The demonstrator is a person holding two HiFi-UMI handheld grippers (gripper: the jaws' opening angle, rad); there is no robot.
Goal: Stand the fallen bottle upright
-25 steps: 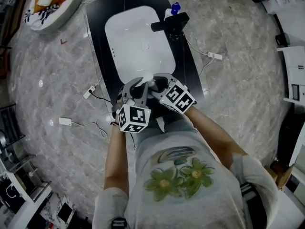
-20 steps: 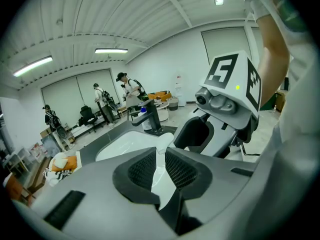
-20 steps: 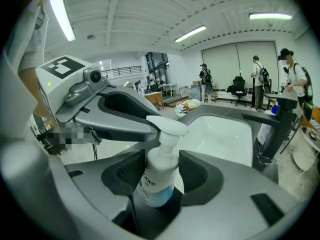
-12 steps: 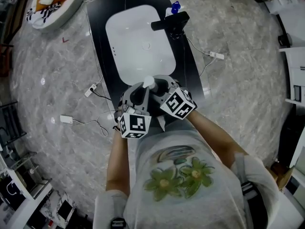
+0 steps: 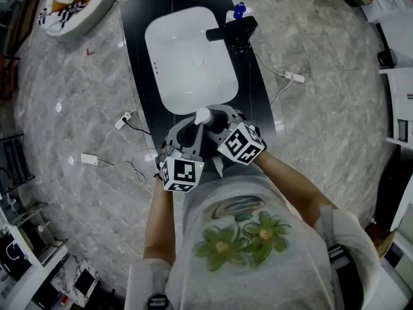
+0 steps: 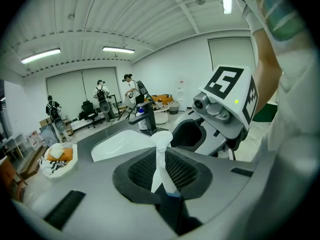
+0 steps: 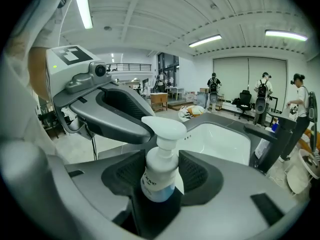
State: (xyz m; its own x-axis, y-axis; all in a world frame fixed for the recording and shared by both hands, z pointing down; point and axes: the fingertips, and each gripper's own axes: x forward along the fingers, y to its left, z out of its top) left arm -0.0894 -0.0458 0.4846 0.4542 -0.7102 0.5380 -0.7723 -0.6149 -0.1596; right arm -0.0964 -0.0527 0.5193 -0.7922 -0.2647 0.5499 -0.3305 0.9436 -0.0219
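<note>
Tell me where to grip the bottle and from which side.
Grip the bottle on its round body, just below the neck, jaws closing from the two sides. The body is wide and even; the pump head overhangs and would likely slip. The right gripper holds it so.

Grey marble floor, white ribbed ceiling with strip lights (all lit)

In the head view the left gripper and right gripper cover the pump bottle at the counter's near edge; only its white pump head shows. Its base is hidden in both gripper views. At the far edge the faucet half hides a blue-capped bottle.
</note>
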